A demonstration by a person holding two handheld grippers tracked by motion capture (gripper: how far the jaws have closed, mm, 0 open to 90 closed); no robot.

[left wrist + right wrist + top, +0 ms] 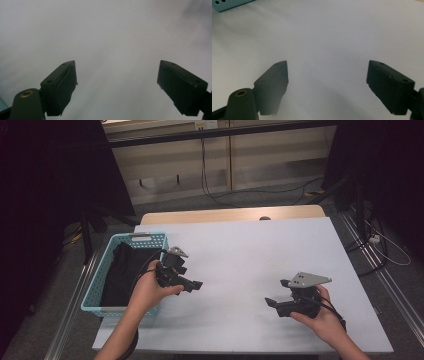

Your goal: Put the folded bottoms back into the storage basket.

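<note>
A light blue plastic basket stands at the table's left edge with a black cloth lying inside it. My left gripper hovers just right of the basket, pointing right over the white table. Its jaws stand wide apart in the left gripper view with nothing between them. My right gripper is held near the front right of the table, pointing left. In the right gripper view its jaws are wide apart over bare white surface, and a corner of the basket shows at top left.
The table's wooden back edge lies beyond the white sheet. Dark stands and cables sit on the floor behind and to the right. Metal rails run along both sides of the table.
</note>
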